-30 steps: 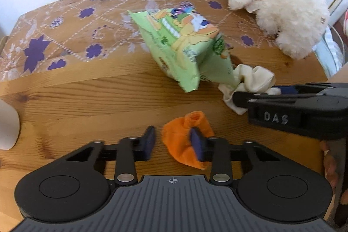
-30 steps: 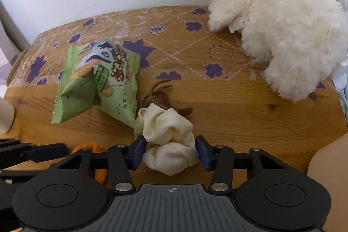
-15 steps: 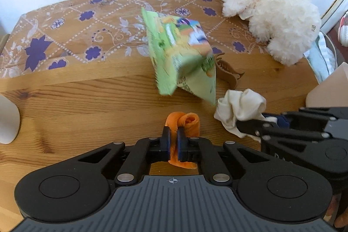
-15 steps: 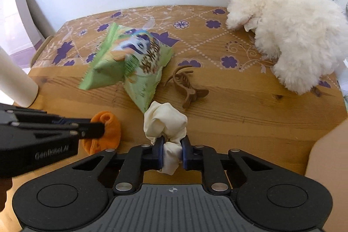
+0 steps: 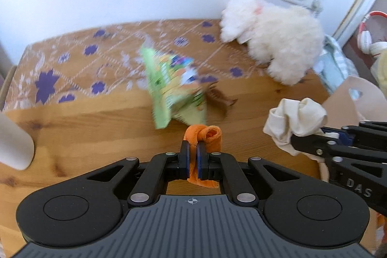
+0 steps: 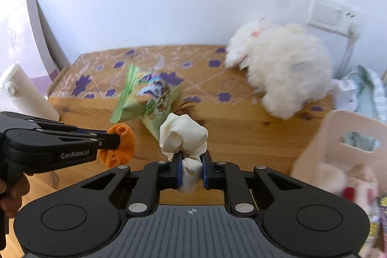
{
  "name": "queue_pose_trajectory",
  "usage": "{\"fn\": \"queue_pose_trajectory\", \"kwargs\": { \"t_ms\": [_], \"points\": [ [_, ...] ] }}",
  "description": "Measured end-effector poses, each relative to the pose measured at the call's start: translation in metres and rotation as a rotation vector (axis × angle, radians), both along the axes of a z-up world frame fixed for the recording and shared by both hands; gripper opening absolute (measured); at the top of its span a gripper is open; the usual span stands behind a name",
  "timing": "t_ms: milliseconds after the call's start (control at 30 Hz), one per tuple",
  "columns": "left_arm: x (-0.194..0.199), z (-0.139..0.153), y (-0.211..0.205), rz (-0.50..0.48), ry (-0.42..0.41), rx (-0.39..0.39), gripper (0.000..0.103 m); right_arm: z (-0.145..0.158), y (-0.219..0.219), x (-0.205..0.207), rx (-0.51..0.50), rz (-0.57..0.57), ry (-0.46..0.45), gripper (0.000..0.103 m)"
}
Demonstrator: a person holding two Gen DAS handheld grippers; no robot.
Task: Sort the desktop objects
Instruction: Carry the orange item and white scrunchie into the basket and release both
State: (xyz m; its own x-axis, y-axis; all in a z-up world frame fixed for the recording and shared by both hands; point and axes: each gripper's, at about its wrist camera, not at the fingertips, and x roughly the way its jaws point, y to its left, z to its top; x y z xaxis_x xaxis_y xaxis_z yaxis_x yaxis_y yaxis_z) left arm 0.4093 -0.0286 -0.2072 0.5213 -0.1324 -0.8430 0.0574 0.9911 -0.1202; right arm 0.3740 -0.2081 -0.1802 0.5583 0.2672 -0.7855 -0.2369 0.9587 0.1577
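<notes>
I have the left gripper (image 5: 192, 156) clamped tight on the orange sock (image 5: 205, 137), its pads pressed together with only the fabric between them; the sock's rolled end pokes out in front and a flap hangs below. My right gripper (image 6: 191, 169) is closed on the cream sock (image 6: 183, 137), the fingers narrowed around its lower part while the bunched top bulges above them. Both socks are lifted above the table (image 6: 241, 137), near its front edge, the orange one to the left of the cream one and well apart from it.

On the table, a green snack bag (image 6: 145, 98) lies around the middle, with a brown hair clip (image 5: 217, 98) just beside it. A white plush toy (image 6: 283, 74) sits at the far right corner. A white bottle (image 6: 26, 96) stands off the left edge. A pale wooden box with a cut-out handle (image 6: 338, 137) is at the right.
</notes>
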Motion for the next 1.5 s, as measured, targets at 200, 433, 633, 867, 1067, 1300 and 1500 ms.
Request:
{"fn": "queue_pose_trajectory", "kwargs": {
  "t_ms": [200,433,633,867,1067,1300,1500],
  "points": [
    [0.000,0.033,-0.038,-0.063,-0.066,0.011,0.005,0.031,-0.047,-0.028,0.010,-0.076,-0.056,0.014],
    [-0.005,0.060,-0.101,-0.162,-0.127,0.015,0.005,0.051,-0.100,-0.066,-0.014,-0.153,-0.113,0.015],
    [-0.015,0.070,-0.160,-0.260,-0.155,0.009,0.005,0.056,-0.148,-0.098,-0.022,-0.230,-0.118,0.015],
    [-0.028,0.071,-0.224,-0.379,-0.168,0.009,0.005,0.048,-0.182,-0.124,-0.044,-0.311,-0.070,0.015],
    [-0.036,0.053,-0.262,-0.458,-0.123,0.053,0.005,0.025,-0.188,-0.135,-0.043,-0.283,-0.009,0.016],
    [-0.044,0.035,-0.279,-0.514,-0.090,0.074,0.005,0.003,-0.185,-0.140,-0.056,-0.252,0.052,0.023],
    [-0.044,0.030,-0.275,-0.496,-0.065,0.085,0.005,0.005,-0.188,-0.141,-0.049,-0.284,0.034,0.051]
  ]
}}
